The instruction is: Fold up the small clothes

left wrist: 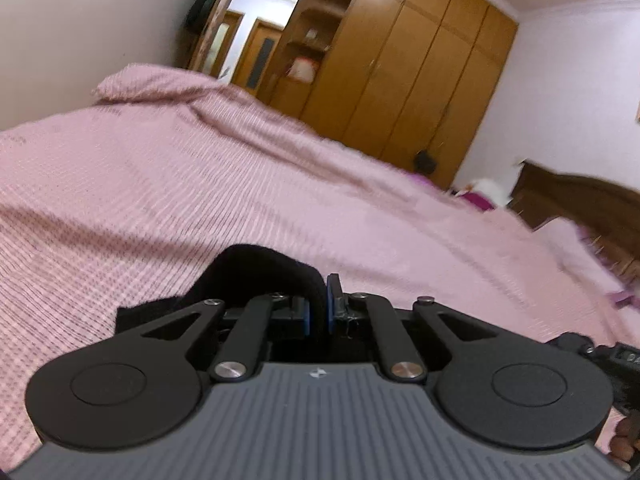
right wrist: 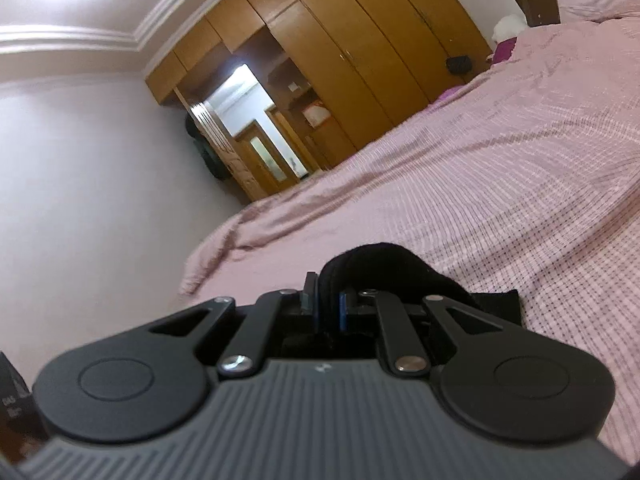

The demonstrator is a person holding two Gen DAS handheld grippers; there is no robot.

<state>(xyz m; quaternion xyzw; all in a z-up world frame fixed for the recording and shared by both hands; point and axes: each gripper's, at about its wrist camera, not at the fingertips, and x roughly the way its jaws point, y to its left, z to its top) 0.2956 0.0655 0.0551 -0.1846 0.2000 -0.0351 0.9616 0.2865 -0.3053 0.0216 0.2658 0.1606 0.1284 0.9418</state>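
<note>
Left tool point(left wrist: 318, 300): blue pads pinched narrow on a bunched fold of black garment point(left wrist: 256, 268); the cloth bulges up over the fingertips and trails off to the left of the tool, over the pink checked bedspread point(left wrist: 200, 168). Right tool point(right wrist: 328, 300): pads likewise clamped on black cloth point(right wrist: 384, 264), which humps above the tips and spills to the right of the tool. Judgement: both tools hold opposite ends of one small dark piece, carried low over the near part of the bed, well short of the far edge by the wardrobe point(left wrist: 400, 60).

Garment axis: probably runs side to side between the two tools, roughly along the near edge of the bed. Its full outline is hidden behind the tool bodies, so top and bottom cannot be told apart.

Step in hand, as judged: bringing the held edge across to lay a fold. To do it well:
- keep both grips firm so the bunched cloth does not slip
- hold the tools level with each other, the span taut
- lower the edge squarely, no twist
- release only once the cloth rests flat on the bedspread

Background blurred.
</note>
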